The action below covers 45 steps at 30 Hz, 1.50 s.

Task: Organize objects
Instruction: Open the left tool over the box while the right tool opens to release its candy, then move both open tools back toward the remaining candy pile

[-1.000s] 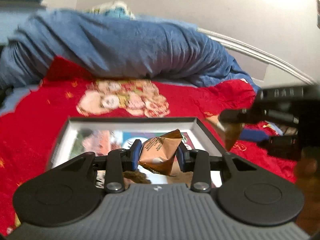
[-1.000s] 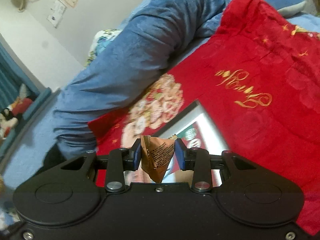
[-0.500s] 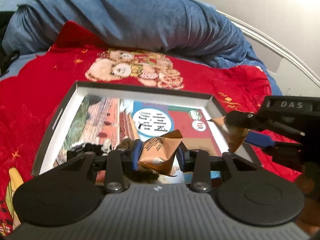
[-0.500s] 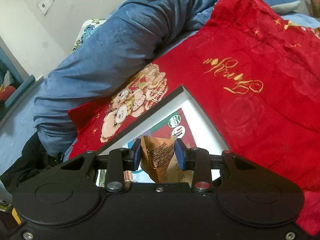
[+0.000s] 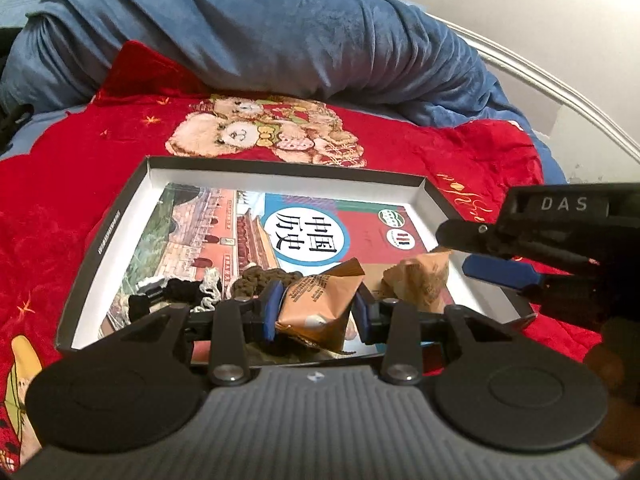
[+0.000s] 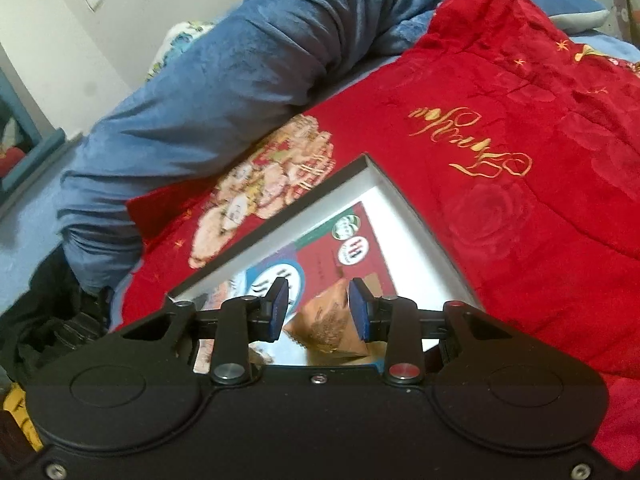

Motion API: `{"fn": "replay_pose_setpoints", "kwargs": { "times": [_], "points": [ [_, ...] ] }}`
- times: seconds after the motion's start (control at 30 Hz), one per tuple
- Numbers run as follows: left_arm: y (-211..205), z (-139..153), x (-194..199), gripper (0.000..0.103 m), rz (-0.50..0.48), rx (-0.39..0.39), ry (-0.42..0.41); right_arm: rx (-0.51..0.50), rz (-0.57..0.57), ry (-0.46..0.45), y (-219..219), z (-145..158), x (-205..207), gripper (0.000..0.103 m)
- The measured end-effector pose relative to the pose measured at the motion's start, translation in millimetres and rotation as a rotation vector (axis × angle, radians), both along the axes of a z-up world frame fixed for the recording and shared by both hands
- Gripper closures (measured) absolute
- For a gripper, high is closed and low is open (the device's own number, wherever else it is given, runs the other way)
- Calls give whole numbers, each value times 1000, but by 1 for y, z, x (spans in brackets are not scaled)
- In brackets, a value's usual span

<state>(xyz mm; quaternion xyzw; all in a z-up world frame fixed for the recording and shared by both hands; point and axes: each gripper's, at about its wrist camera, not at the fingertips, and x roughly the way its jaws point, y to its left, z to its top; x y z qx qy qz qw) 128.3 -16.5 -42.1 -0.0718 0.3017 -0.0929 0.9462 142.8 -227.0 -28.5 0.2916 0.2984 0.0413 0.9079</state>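
The right hand-held gripper (image 6: 318, 310) has just let go: its blue pads now stand apart, and the brown packet (image 6: 334, 322) it was carrying half a second ago lies loose on the floor of the shallow box (image 5: 280, 170), near the right wall. From the left wrist view that released packet (image 5: 420, 280) sits just below the right gripper's fingers (image 5: 500, 272). The left hand-held gripper (image 5: 316, 312) remains clenched on the second brown packet (image 5: 316, 306), held over the box's near edge above the printed book cover (image 5: 304, 232). A dark knitted piece (image 5: 256, 278) already rests inside. The box sits on the red blanket (image 6: 520, 140) on the bed. One packet looks delivered; judging from this, the left one is next to be lowered and released beside it.
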Motion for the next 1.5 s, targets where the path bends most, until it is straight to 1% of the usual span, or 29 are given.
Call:
{"fn": "replay_pose_setpoints", "kwargs": {
  "times": [0.07,0.2,0.27,0.3,0.33,0.4,0.47,0.53,0.6,0.63,0.67,0.7,0.77,0.83,0.9,0.97,1.03,1.1,1.13,1.23,1.33,1.4,1.5],
  "points": [
    [-2,0,-1,61,-8,7,-11,0,11,-10,1,-1,0,69],
    [-4,-2,-2,58,-19,13,-17,-6,18,7,3,-3,2,69],
    [-6,-2,-2,54,-25,22,-23,1,19,17,3,-4,3,69],
    [-6,-2,-2,47,-27,24,-26,3,17,19,3,-4,3,69],
    [-6,-2,-2,47,-28,26,-29,3,16,22,3,-4,3,69],
    [-6,-1,-3,43,-32,23,-38,4,15,19,2,-4,2,69],
    [-3,2,-4,35,-36,10,-51,15,13,13,1,-3,2,69],
    [1,10,-6,32,-35,2,-68,36,20,1,-1,0,1,69],
    [8,21,-10,28,-15,17,-86,57,24,-31,-3,7,-3,63],
    [15,28,-13,26,-2,25,-102,74,30,-57,-4,12,-7,62],
    [22,37,-16,22,11,33,-117,95,35,-84,-6,17,-10,58],
    [32,45,-19,21,27,46,-131,118,41,-112,-7,22,-14,55],
    [55,64,-27,20,92,56,-165,135,46,-165,-8,34,-22,52],
    [81,81,-36,19,157,23,-173,127,53,-209,-6,45,-31,47],
    [104,95,-46,17,191,-10,-177,121,61,-243,-4,54,-40,42],
    [116,108,-58,15,205,18,-189,120,77,-269,-1,62,-49,38],
    [120,115,-72,15,219,71,-211,128,92,-285,-1,68,-57,35],
    [122,117,-86,15,207,101,-215,142,105,-295,-1,72,-65,32],
    [122,115,-94,14,200,102,-216,147,111,-300,-2,75,-69,32],
    [123,110,-109,12,169,83,-201,133,109,-324,-7,84,-82,28],
    [119,109,-119,12,151,63,-193,123,73,-358,-16,93,-95,26],
    [111,110,-122,12,138,62,-216,152,72,-369,-23,96,-103,22],
    [95,111,-122,12,117,97,-249,193,96,-350,-30,92,-109,21]
  ]
}}
